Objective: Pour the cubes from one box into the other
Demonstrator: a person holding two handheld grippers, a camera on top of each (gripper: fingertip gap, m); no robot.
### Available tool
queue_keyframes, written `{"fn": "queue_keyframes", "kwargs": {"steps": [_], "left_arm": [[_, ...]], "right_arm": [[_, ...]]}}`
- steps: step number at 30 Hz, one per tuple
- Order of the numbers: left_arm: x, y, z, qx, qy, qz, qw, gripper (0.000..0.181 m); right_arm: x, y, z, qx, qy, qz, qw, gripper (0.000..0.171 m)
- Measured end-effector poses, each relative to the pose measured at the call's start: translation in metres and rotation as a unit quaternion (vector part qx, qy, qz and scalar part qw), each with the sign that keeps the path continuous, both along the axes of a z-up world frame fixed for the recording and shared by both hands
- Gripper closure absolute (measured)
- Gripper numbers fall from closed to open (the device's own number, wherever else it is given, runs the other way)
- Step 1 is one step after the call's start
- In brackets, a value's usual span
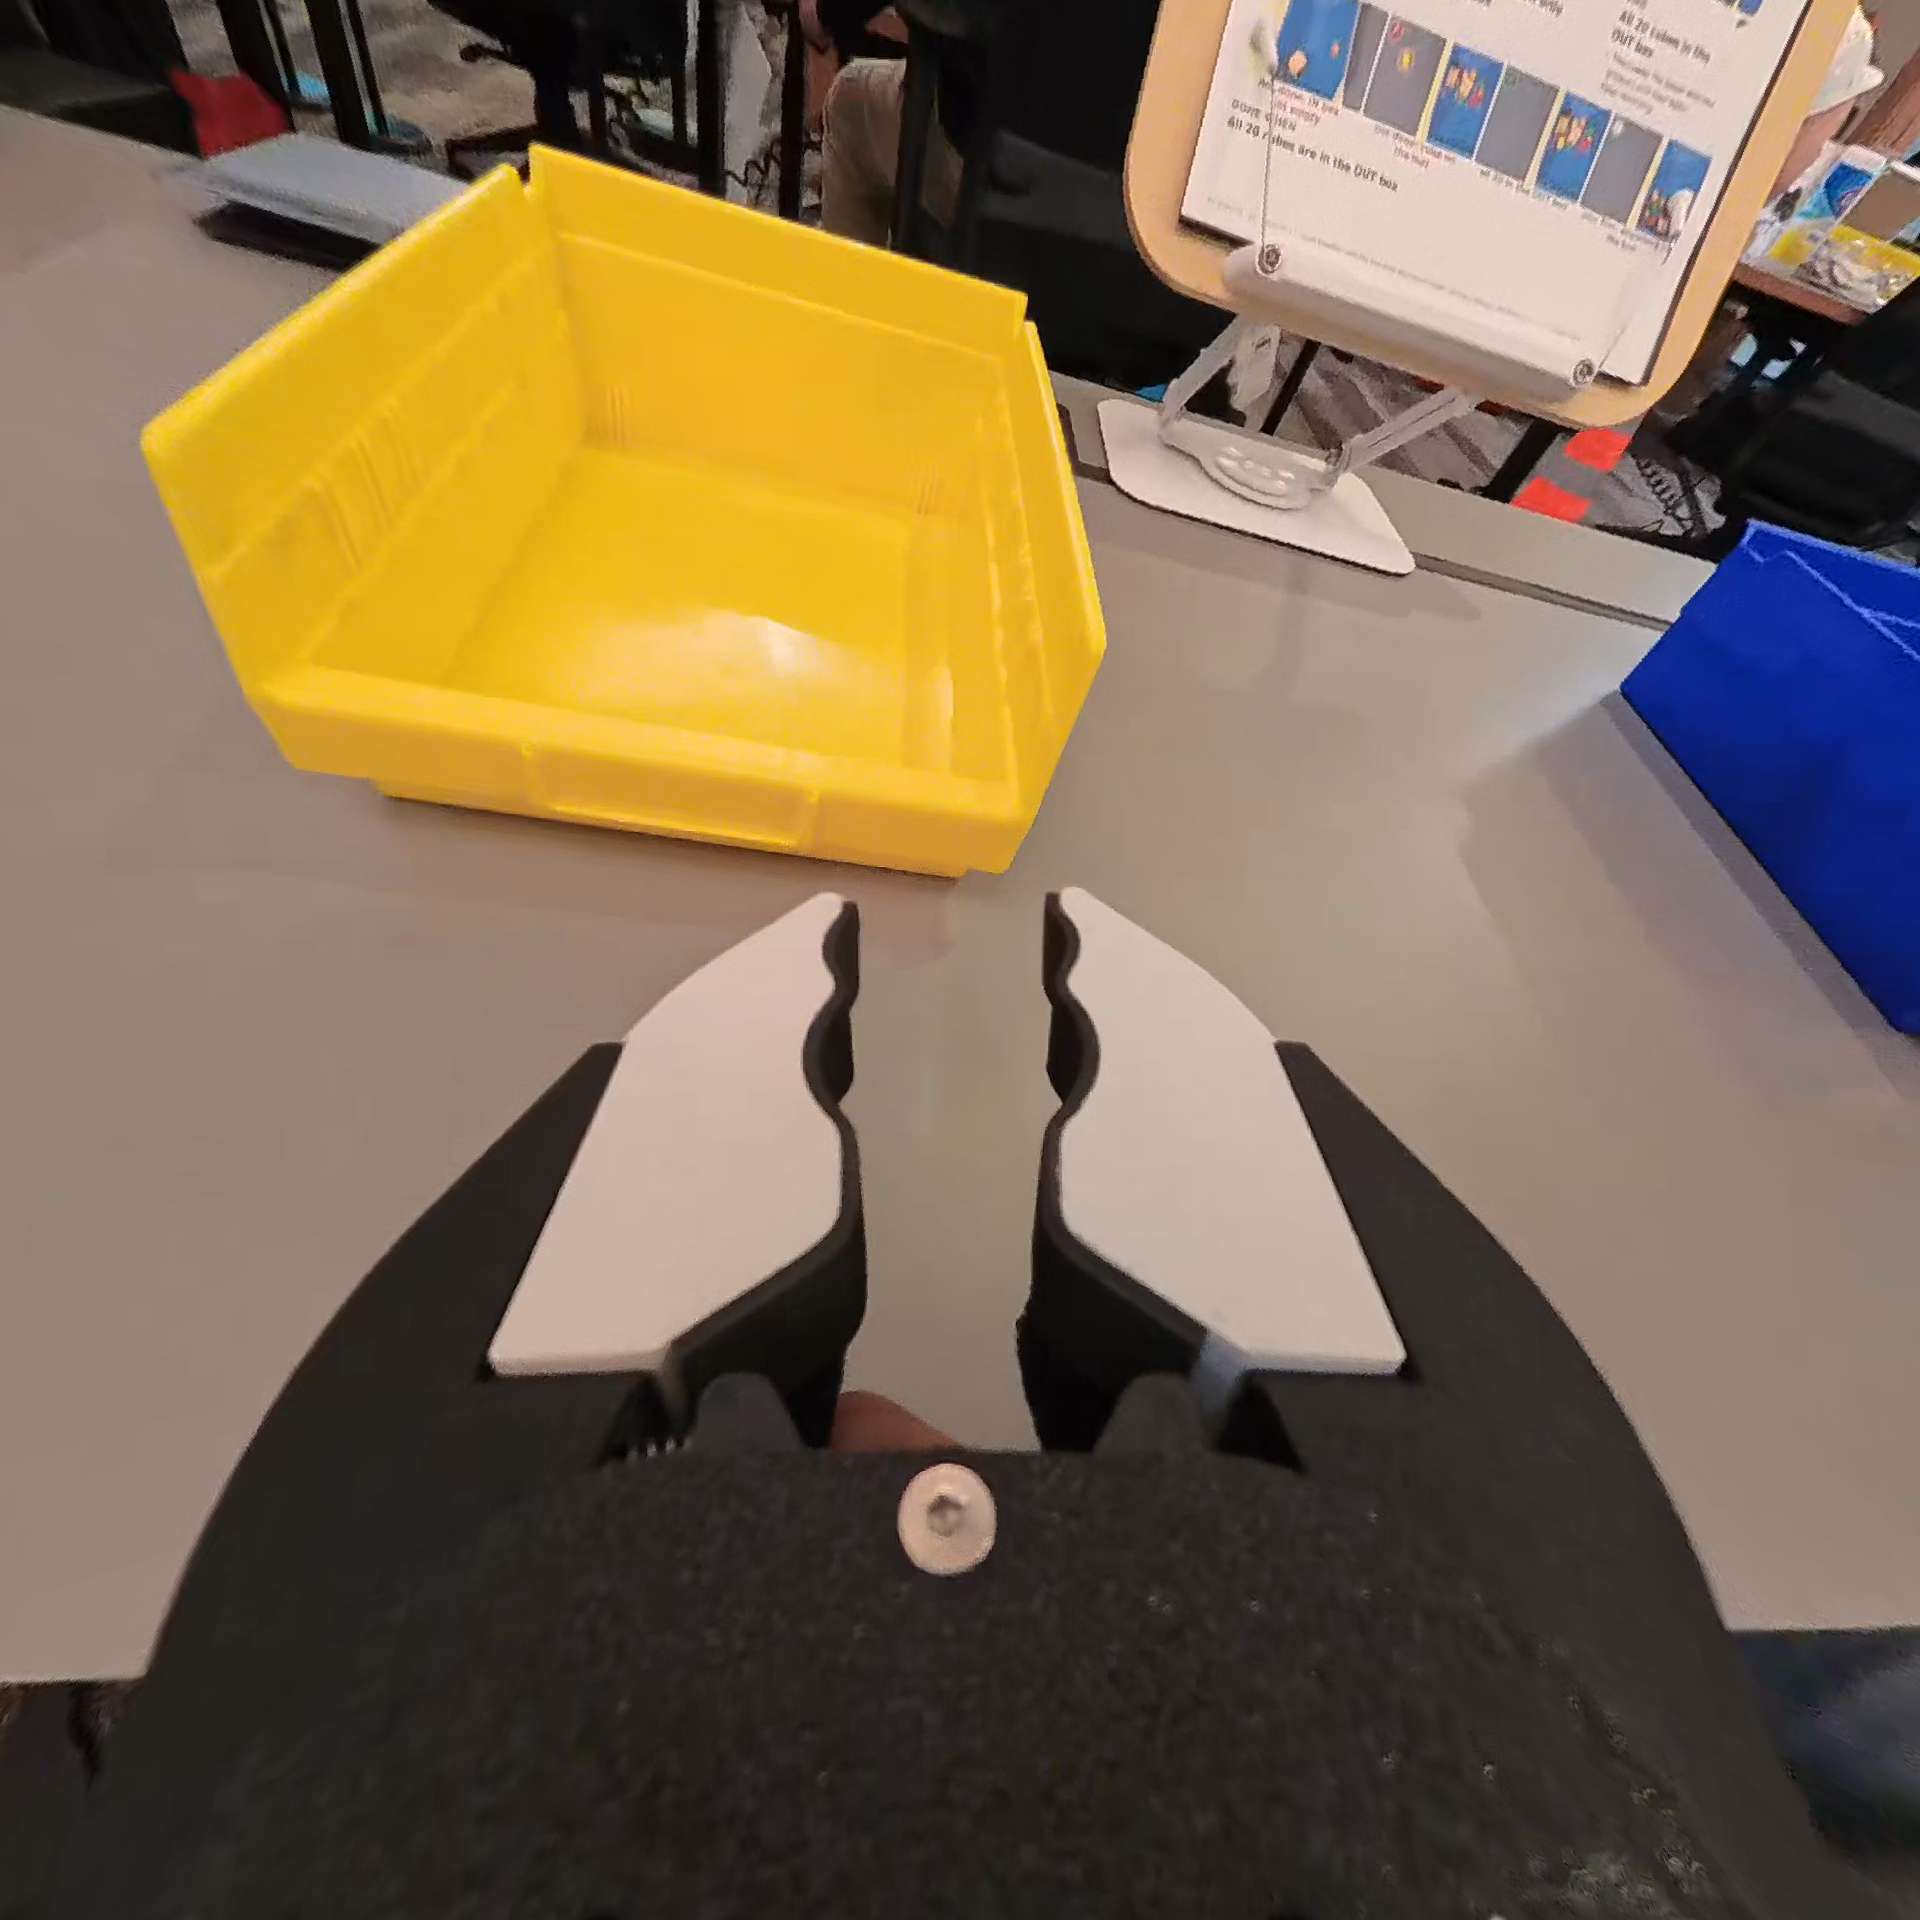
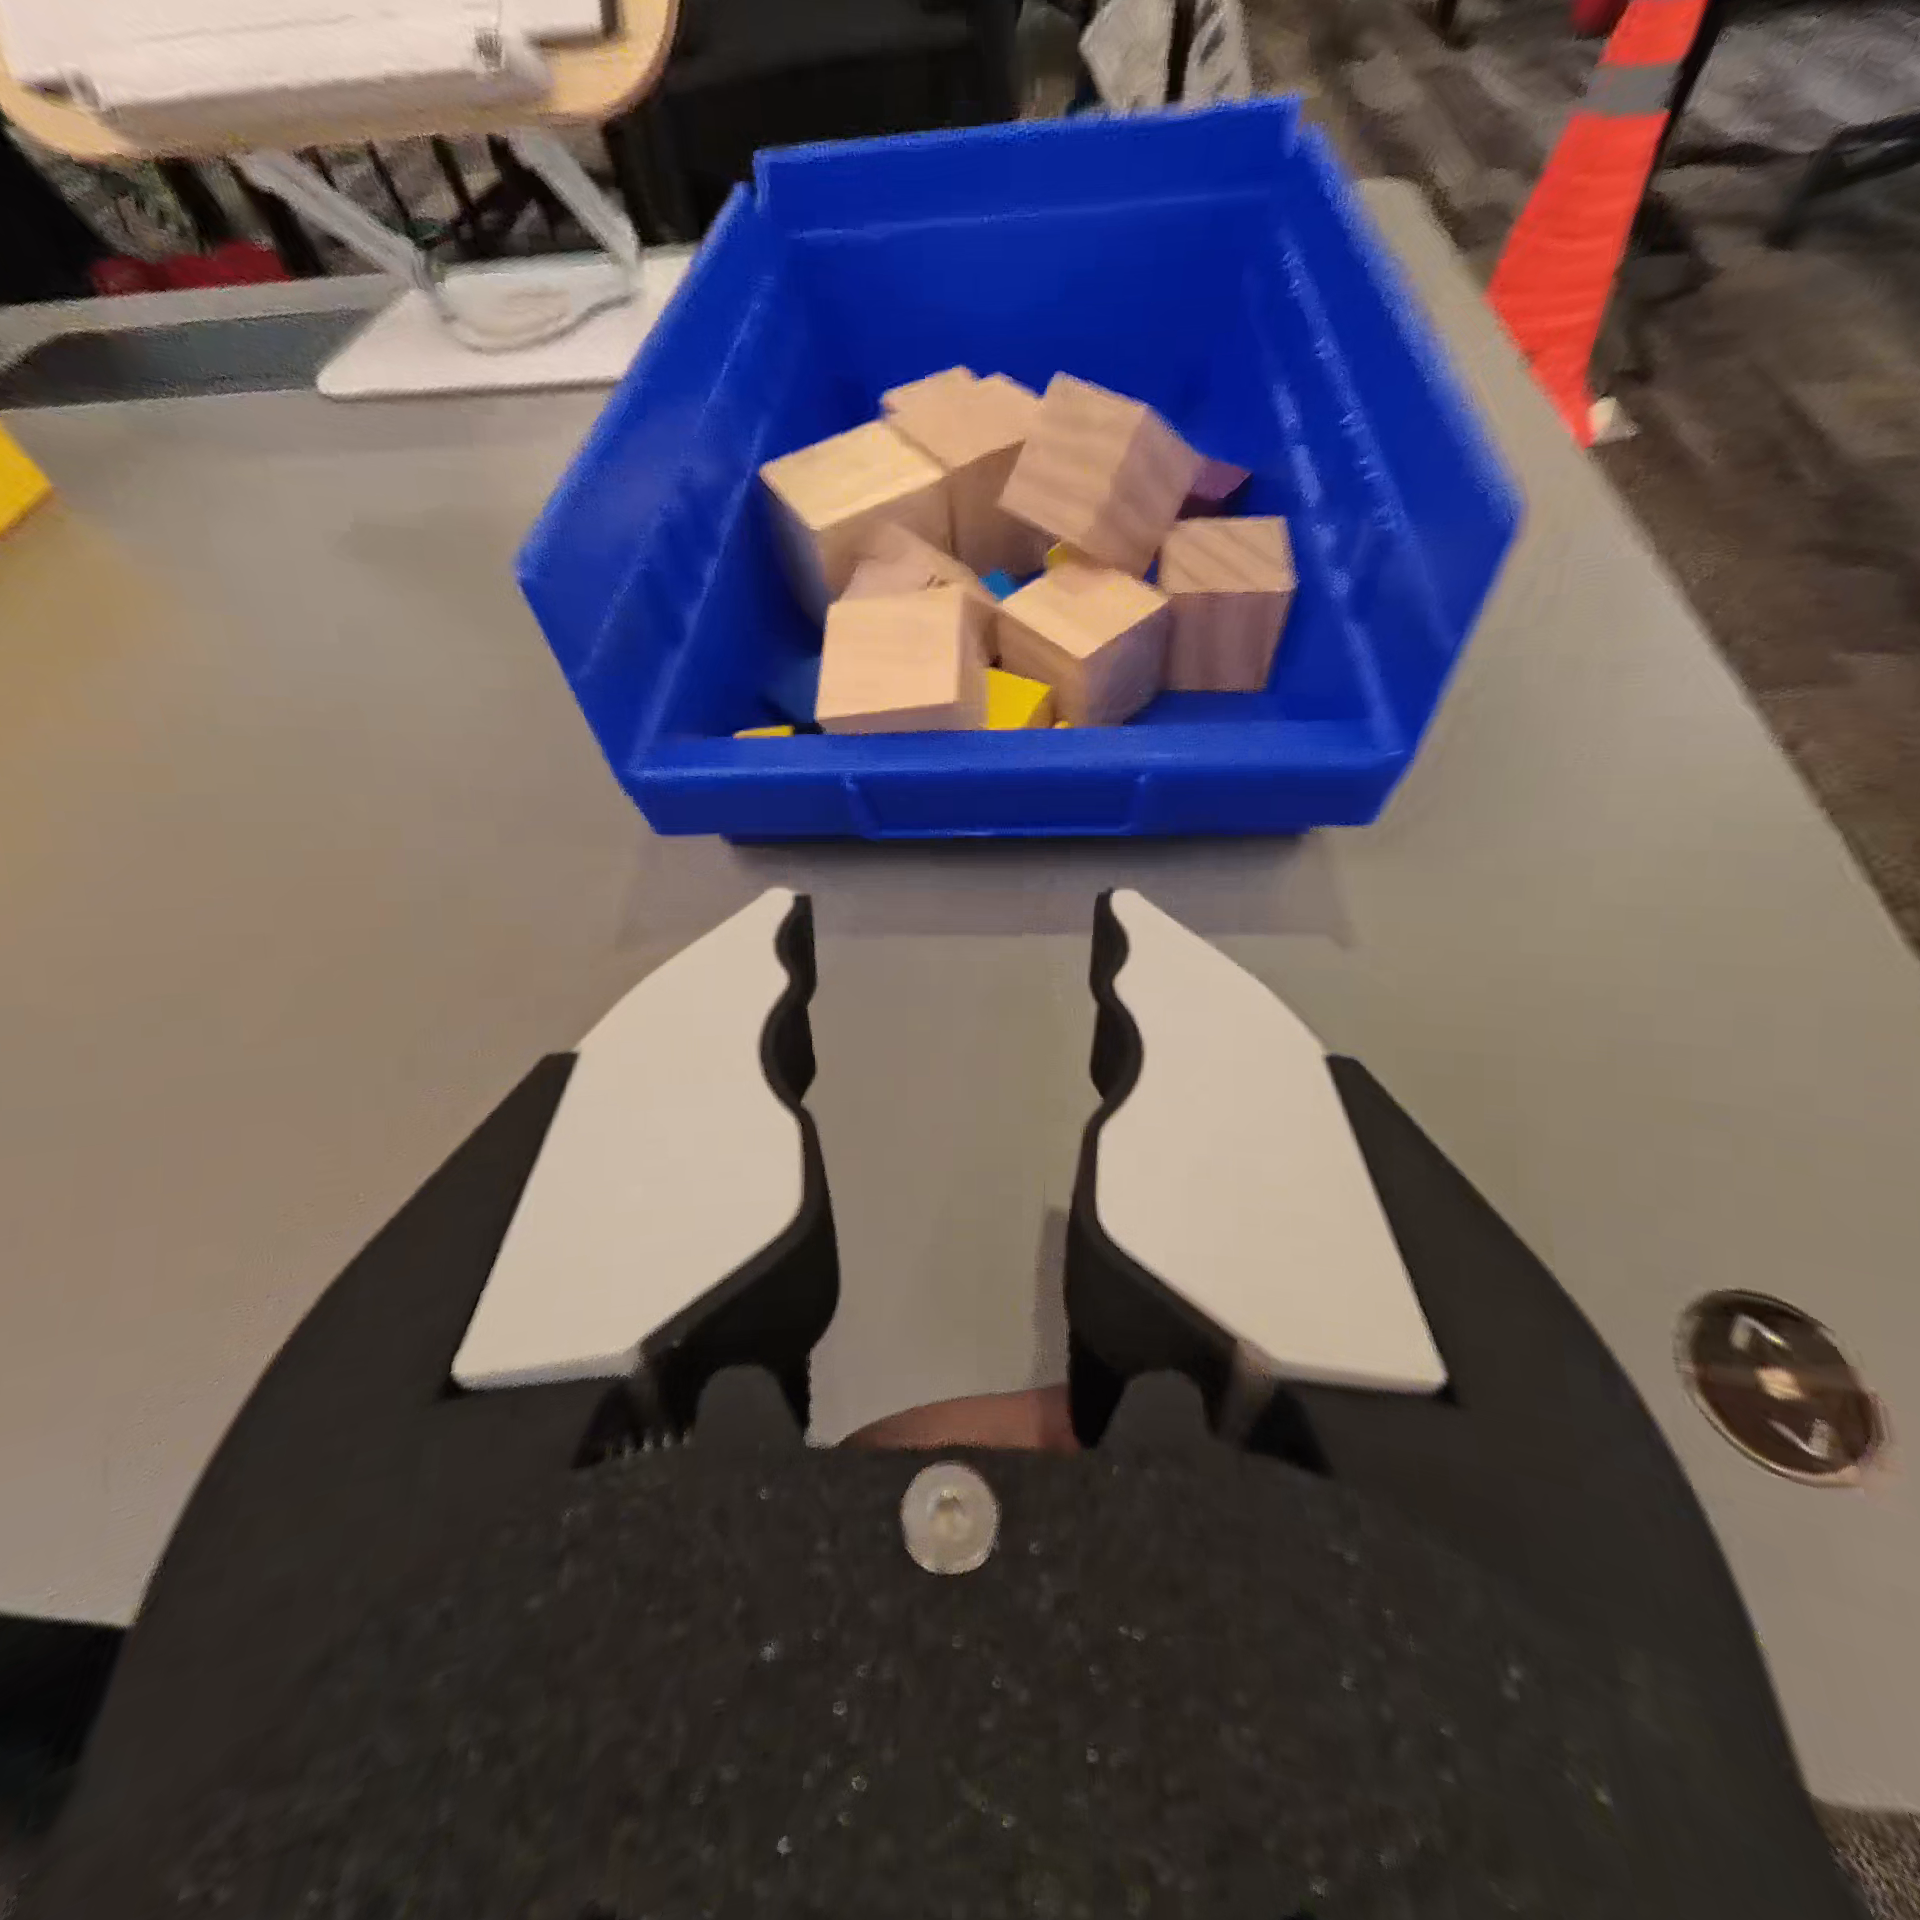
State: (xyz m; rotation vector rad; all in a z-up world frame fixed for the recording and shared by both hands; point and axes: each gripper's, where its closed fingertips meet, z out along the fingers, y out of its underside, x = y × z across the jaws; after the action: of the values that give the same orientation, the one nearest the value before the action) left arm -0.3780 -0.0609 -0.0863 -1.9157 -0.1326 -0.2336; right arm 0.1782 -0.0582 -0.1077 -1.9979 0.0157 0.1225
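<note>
A yellow box (image 1: pixel 343 540) stands empty on the grey table in the left wrist view, just ahead and left of my left gripper (image 1: pixel 951 914), which is open and holds nothing. A blue box (image 2: pixel 686 582) stands straight ahead of my right gripper (image 2: pixel 951 904) in the right wrist view, close to its fingertips. It holds several wooden cubes (image 2: pixel 1081 634) piled over small yellow, blue and purple pieces. My right gripper is open and empty. The blue box's side also shows at the right edge of the left wrist view (image 1: pixel 1787 748). A corner of the yellow box shows at the left edge of the right wrist view (image 2: pixel 16 488).
A tilted instruction board (image 1: pixel 1455 166) on a white stand (image 1: pixel 1257 488) sits at the table's far edge, between the boxes. A round metal disc (image 2: pixel 1782 1387) is set in the table at my right. The table's right edge (image 2: pixel 1662 644) runs close beside the blue box.
</note>
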Motion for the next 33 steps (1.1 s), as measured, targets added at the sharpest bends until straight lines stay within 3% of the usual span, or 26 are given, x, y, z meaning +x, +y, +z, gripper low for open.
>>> {"fn": "queue_keyframes", "kwargs": {"steps": [4, 13, 18, 27, 33], "left_arm": [[0.008, 0.002, -0.011, -0.016, 0.013, -0.004, 1.0, 0.148], [0.014, 0.003, -0.009, -0.005, 0.072, -0.02, 0.997, 0.151], [0.009, 0.004, -0.007, 0.0, 0.069, -0.02, 0.997, 0.152], [-0.003, 0.009, -0.02, -0.026, 0.053, -0.014, 0.998, 0.152], [0.028, 0.006, -0.015, -0.018, 0.09, -0.045, 0.995, 0.151]], "right_arm": [[0.015, -0.004, 0.013, 0.029, 0.016, -0.011, 0.999, 0.124], [0.013, 0.002, -0.013, -0.005, 0.022, -0.005, 1.0, 0.128], [0.017, 0.001, -0.011, 0.001, -0.021, -0.016, 1.0, 0.13], [0.021, 0.002, -0.011, 0.004, -0.003, -0.022, 1.0, 0.131], [0.026, 0.004, -0.005, 0.018, -0.038, -0.025, 0.999, 0.13]]}}
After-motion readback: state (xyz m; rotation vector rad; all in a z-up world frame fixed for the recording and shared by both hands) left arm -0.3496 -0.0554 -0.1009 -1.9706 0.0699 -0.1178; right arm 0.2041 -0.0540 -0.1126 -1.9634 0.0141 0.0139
